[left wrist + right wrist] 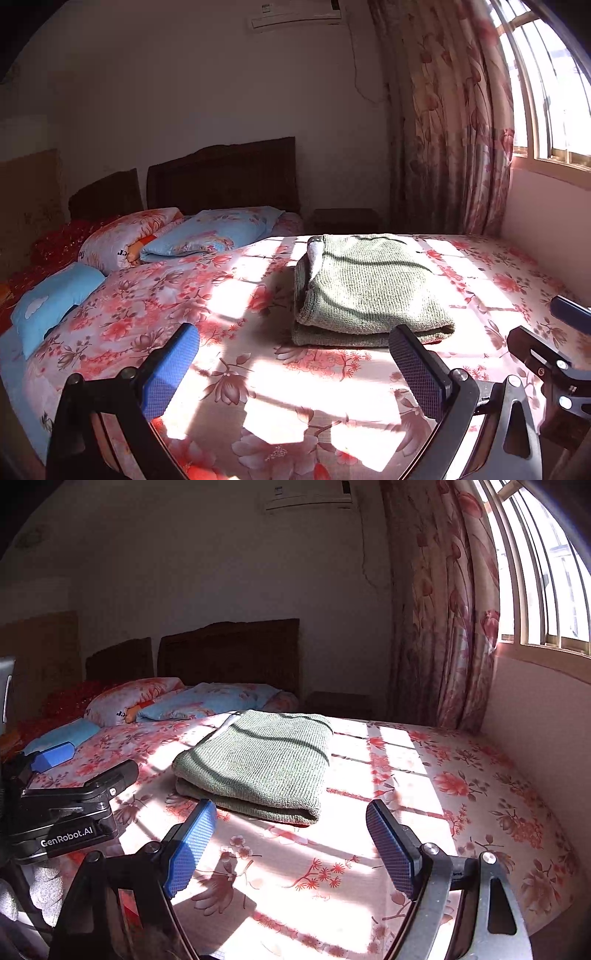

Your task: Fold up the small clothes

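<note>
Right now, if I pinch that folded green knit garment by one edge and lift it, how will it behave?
The green knit garment would probably droop and unfold, since its soft layers lie loosely stacked. The thick knit looks fairly heavy for its size. Pushed across the floral bedsheet, it would likely bunch rather than slide.

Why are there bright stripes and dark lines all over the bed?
Left wrist view: sun through the barred window casts bright patches and bar shadows on the floral bedsheet. Right wrist view: the same stripes cross the green knit garment; the window glares white, and straight edges curve.
</note>
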Demonstrator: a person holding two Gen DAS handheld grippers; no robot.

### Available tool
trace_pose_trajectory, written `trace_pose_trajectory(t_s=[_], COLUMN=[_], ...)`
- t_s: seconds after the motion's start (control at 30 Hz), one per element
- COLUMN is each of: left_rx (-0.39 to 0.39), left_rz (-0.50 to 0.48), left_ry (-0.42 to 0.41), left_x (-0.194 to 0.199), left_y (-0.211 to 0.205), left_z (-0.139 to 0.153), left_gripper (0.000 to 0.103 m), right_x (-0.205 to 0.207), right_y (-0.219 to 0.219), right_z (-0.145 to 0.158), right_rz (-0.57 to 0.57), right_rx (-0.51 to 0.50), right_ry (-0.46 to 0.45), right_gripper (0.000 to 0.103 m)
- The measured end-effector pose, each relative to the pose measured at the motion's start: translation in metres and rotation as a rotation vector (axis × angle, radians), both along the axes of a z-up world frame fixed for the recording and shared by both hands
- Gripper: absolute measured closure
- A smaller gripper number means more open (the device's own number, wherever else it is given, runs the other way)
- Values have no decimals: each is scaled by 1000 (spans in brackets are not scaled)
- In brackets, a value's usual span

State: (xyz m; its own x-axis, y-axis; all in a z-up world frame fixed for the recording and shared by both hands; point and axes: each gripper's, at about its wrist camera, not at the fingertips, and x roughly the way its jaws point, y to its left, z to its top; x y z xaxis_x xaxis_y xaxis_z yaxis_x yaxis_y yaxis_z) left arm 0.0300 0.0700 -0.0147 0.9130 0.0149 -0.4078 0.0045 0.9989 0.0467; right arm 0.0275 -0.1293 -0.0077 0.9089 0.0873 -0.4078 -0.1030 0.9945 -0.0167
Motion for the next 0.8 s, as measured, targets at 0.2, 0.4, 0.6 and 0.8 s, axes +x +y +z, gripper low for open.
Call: trace_pose_trajectory(t_s=[0.2,0.4,0.6,0.8], left_rx=[1,1,2,2], left_rz=[-3,-4,-5,-6], left_ry=[0,0,-1,-1], left_x=[-1,-1,-1,-1], left_y=[-2,-2,-2,-2], left_z=[1,1,1,1], left_gripper=[0,0,0,0], right_x=[3,4,5,7], right_y=[-4,-5,-5,-7], right_z=[-3,-4,-4,-6], right_rz=[-8,-10,-13,-23], right_rx=[9,14,17,27], right_ry=[18,28,35,48], right_gripper=[18,18,18,18])
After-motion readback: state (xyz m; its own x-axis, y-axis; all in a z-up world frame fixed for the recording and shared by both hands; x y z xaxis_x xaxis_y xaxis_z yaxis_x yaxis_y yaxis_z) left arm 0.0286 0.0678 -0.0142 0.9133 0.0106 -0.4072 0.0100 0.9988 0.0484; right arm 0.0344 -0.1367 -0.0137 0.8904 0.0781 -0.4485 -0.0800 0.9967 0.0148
